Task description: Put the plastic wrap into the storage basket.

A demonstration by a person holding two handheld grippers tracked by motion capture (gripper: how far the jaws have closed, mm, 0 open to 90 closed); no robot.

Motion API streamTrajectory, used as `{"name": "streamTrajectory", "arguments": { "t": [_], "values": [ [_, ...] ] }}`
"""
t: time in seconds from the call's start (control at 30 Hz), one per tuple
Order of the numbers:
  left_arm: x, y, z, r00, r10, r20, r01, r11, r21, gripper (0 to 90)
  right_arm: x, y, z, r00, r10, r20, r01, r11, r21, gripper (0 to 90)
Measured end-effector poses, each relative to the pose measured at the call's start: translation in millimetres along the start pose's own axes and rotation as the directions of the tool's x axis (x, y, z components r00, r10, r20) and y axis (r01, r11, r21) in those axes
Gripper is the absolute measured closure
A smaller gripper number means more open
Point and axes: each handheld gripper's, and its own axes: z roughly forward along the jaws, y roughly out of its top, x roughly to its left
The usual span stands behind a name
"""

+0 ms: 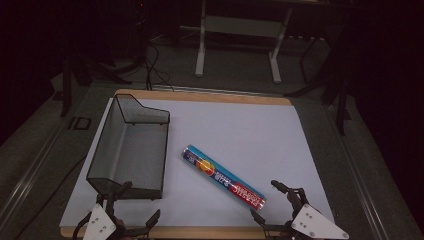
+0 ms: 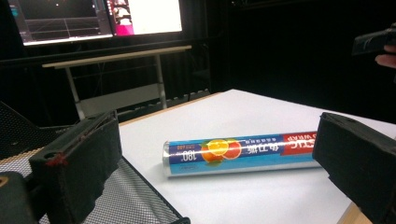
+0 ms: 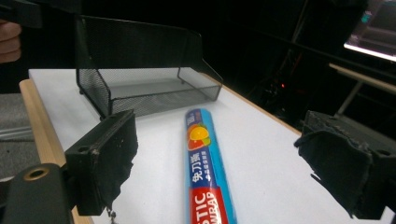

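Right claw (image 3: pixel 215 163) open; plastic-wrap roll (image 3: pixel 205 168) reads "WRAP", "180".

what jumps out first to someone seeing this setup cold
The bright blue roll of plastic wrap lies diagonally on the white sheet. Left of it stands an empty black mesh tray. At the near edge, the left gripper and right gripper wait open.

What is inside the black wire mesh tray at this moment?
The black wire mesh tray holds nothing: its mesh floor is bare in the high view and the right gripper view. The blue plastic wrap roll lies outside it, on the white table sheet. The tray's walls cover no part of its floor.
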Motion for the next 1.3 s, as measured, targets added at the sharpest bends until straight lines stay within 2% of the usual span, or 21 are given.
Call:
{"name": "streamTrajectory", "arguments": {
  "t": [0.07,0.1,0.13,0.2,0.43,0.73,0.77,0.8,0.93,1.0,1.13,1.3],
  "values": [
    [-0.2,-0.1,0.2,1.0,0.005,-0.001,-0.005,1.0,0.002,1.6,0.0,0.0,0.0,1.0,0.0,0.0,0.0,1.0,0.0,11.7],
    [-0.6,0.0,0.0,1.0,0.007,-0.001,-0.007,1.0,0.0,1.6,1.9,0.7,1.4,0.9998,-0.011,-0.019,0.012,1.0,0.015,12.5],
    [-0.6,0.0,0.0,1.0,0.007,-0.001,-0.007,1.0,0.0,1.6,1.9,0.7,1.4,0.9998,-0.011,-0.019,0.012,1.0,0.015,12.5],
    [-0.5,0.0,-0.1,1.0,0.007,-0.001,-0.007,1.0,-0.001,1.6,2.0,1.5,1.2,0.9994,0.002,-0.035,-0.002,1.0,0.019,12.4],
    [-1.0,-0.1,0.1,1.0,0.009,0.001,-0.009,1.0,-0.001,1.6,2.3,2.0,0.6,0.9997,0.01,-0.023,-0.009,1.0,0.03,11.7],
    [-1.7,0.3,0.9,1.0,0.006,0.001,-0.006,1.0,-0.001,1.6,3.0,3.3,2.3,0.999,0.021,-0.041,-0.019,0.999,0.05,13.3],
    [-2.0,0.5,1.0,1.0,0.003,0.006,-0.003,1.0,-0.002,1.6,6.0,4.7,4.2,0.999,0.012,-0.044,-0.008,0.996,0.085,14.5],
    [-2.1,0.6,1.0,1.0,0.003,0.009,-0.003,1.0,-0.001,1.6,6.0,4.7,4.2,0.999,0.012,-0.044,-0.008,0.996,0.085,14.5],
    [-3.0,0.8,0.5,0.9999,0.007,0.011,-0.007,1.0,-0.002,1.6,11.9,8.0,10.5,0.9975,-0.034,-0.062,0.041,0.991,0.125,13.6],
    [-3.2,0.8,0.7,0.9999,0.003,0.01,-0.003,1.0,-0.001,1.7,12.3,9.1,12.1,0.9973,-0.039,-0.062,0.046,0.991,0.128,13.6],
    [-3.2,0.7,1.5,1.0,-0.001,0.009,0.001,1.0,0.002,1.6,10.6,13.5,19.7,0.9945,-0.018,-0.103,0.032,0.989,0.144,13.2],
    [-2.9,0.5,2.1,1.0,0.003,0.005,-0.003,1.0,0.006,1.7,6.6,18.6,22.7,0.9943,-0.024,-0.104,0.038,0.991,0.13,15.1]
  ]
}}
